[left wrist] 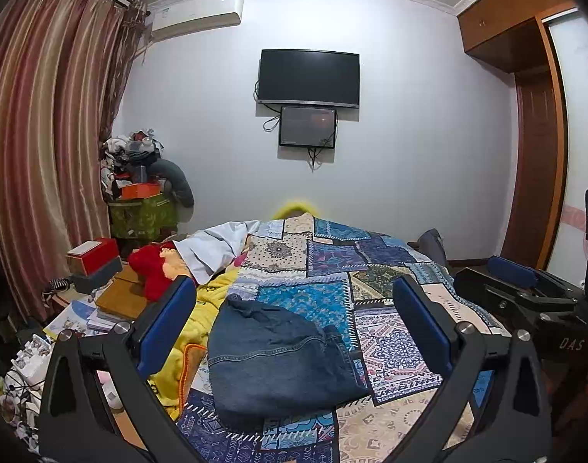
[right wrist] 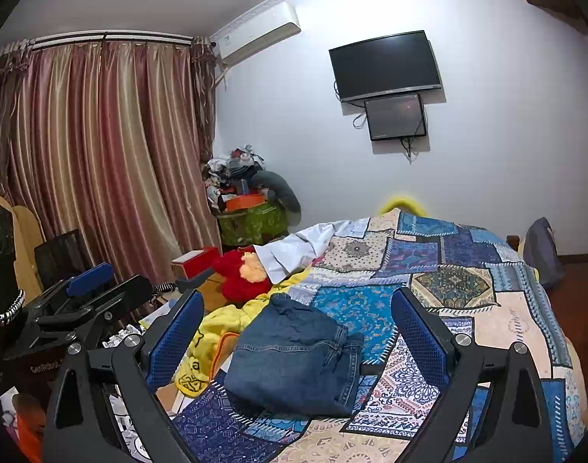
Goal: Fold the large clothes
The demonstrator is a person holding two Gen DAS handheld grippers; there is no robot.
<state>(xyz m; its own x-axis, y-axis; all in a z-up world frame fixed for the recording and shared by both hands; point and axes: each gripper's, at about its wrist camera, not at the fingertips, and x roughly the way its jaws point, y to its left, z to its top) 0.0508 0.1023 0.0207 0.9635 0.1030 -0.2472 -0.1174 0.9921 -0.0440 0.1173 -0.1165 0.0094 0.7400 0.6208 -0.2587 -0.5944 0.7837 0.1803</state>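
Dark blue denim garment (left wrist: 278, 355), centre frame. Blue-and-cream patchwork bedspread (left wrist: 371, 270). Striped rose-gold curtains (left wrist: 43, 135), left. Blue gripper pads (left wrist: 166, 324).

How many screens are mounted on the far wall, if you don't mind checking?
2: a large dark television high on the wall, and a smaller screen directly beneath it, with cables hanging down. None seem hidden.

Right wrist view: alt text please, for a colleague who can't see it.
Folded jeans lie on a patchwork bedspread, framed by the open, empty right gripper. The left gripper hangs at left, before striped curtains.
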